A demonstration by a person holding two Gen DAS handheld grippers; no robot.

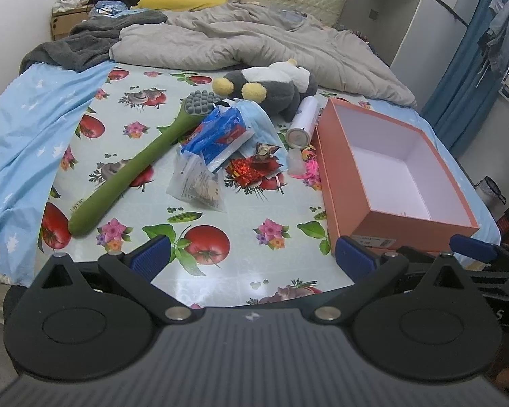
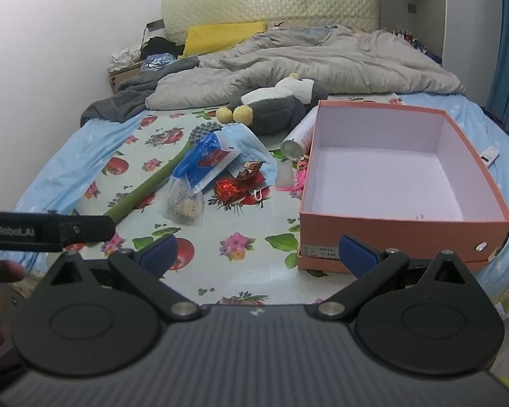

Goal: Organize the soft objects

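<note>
Our left gripper (image 1: 252, 257) and right gripper (image 2: 259, 252) both hang spread apart and empty at the bottom of their frames. The plush penguin (image 1: 271, 84) lies upper centre on the bed (image 1: 17, 129), just beside the orange box (image 1: 363, 176) at right.

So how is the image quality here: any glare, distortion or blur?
Left wrist view: strong fisheye bending at the edges, window glare on the glossy tablecloth, pile sharp. Right wrist view: same bending, dark corners, a milder sheen on the tablecloth, box crisp, the hand at the left edge blurred.
</note>
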